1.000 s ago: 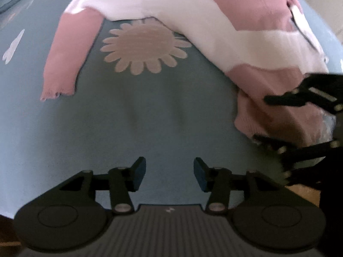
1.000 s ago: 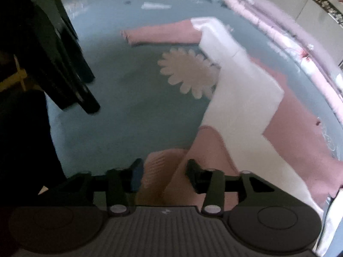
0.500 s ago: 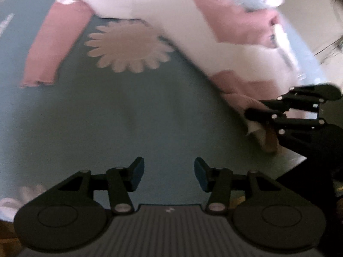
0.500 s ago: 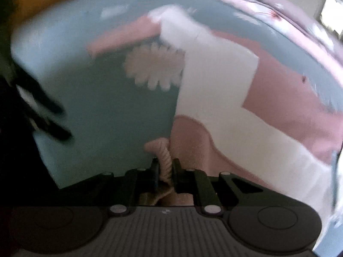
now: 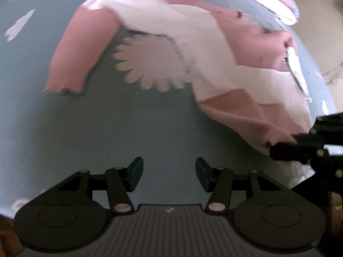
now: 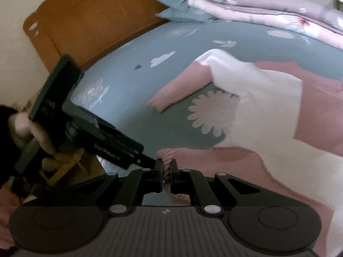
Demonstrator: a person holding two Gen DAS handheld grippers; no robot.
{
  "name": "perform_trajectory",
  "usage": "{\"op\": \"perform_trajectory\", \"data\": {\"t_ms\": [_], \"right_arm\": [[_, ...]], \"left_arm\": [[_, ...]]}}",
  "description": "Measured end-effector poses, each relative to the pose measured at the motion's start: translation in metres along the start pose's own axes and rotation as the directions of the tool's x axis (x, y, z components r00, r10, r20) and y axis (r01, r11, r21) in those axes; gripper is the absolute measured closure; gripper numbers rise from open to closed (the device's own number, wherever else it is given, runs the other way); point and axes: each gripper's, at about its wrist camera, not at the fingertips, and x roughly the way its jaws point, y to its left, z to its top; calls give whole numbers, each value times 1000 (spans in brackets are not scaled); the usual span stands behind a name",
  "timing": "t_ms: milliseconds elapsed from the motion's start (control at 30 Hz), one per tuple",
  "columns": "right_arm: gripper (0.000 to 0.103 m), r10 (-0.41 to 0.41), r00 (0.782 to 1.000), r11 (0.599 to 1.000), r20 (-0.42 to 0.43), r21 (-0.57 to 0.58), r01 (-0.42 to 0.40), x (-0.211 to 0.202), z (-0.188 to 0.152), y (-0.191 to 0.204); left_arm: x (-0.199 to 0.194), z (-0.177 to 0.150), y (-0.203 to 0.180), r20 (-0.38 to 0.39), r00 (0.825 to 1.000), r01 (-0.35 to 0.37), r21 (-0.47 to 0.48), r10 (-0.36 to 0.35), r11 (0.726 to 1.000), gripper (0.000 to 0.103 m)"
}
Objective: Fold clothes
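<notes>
A pink and white sweater (image 5: 205, 49) lies spread on the blue bedsheet (image 5: 128, 128). Its far sleeve (image 5: 75, 60) reaches out to the left. My right gripper (image 6: 166, 171) is closing on the ribbed pink cuff (image 6: 167, 156) of the near sleeve, pads pressing it, and holds it lifted off the sheet. In the left wrist view, that gripper (image 5: 285, 150) shows at the right edge with the cuff in it. My left gripper (image 5: 168, 171) stands open over bare sheet, nothing between its fingers. The right wrist view shows it (image 6: 145, 160) from the side, close to the cuff.
A daisy print (image 6: 212, 113) on the sheet lies between the two sleeves. A wooden headboard (image 6: 85, 21), a blue pillow (image 6: 182, 10) and a folded pink quilt (image 6: 257, 2) line the far side. A hand (image 6: 32, 132) holds the left tool.
My right gripper went from open around the near cuff to shut on it, then rose and rolled with it. The left gripper shifted toward the sweater, still open.
</notes>
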Motion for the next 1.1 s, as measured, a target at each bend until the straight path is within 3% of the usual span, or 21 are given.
{"op": "perform_trajectory", "data": {"t_ms": [133, 267, 433, 500, 633, 767, 833, 933, 1000, 1100], "right_arm": [[94, -11, 992, 1000, -126, -22, 8, 39, -15, 5], [83, -50, 957, 998, -285, -43, 39, 63, -40, 3], [61, -65, 978, 997, -200, -40, 58, 11, -35, -8], [61, -99, 988, 995, -119, -12, 98, -24, -29, -23], [56, -230, 973, 969, 4, 100, 228, -88, -34, -63], [56, -409, 911, 898, 40, 193, 395, -132, -56, -99], [56, -506, 862, 831, 18, 278, 482, -151, -73, -124], [56, -594, 804, 727, -27, 410, 551, -176, -101, -160], [56, -625, 778, 662, -66, 484, 573, -179, -125, -185], [56, -622, 774, 602, -114, 562, 567, -179, -153, -216]], "left_arm": [[3, -6, 9, -22, 1000, -12, -23, 11, 1000, 50], [9, -7, 6, -33, 999, 23, -18, -23, 1000, 49], [20, 2, -8, -42, 996, 77, -15, -77, 997, 49], [27, 5, -15, -49, 994, 94, -17, -94, 995, 49], [52, 8, -29, -102, 987, 125, -19, -127, 992, 49], [67, 9, -45, -114, 990, 88, 22, -85, 996, 46], [68, 11, -55, -126, 990, 73, 48, -67, 996, 48], [69, 16, -72, -146, 989, 16, 112, 1, 994, 48], [61, 20, -87, -116, 993, -11, 155, 30, 988, 48], [51, 27, -107, -83, 996, -6, 192, 23, 981, 47]]}}
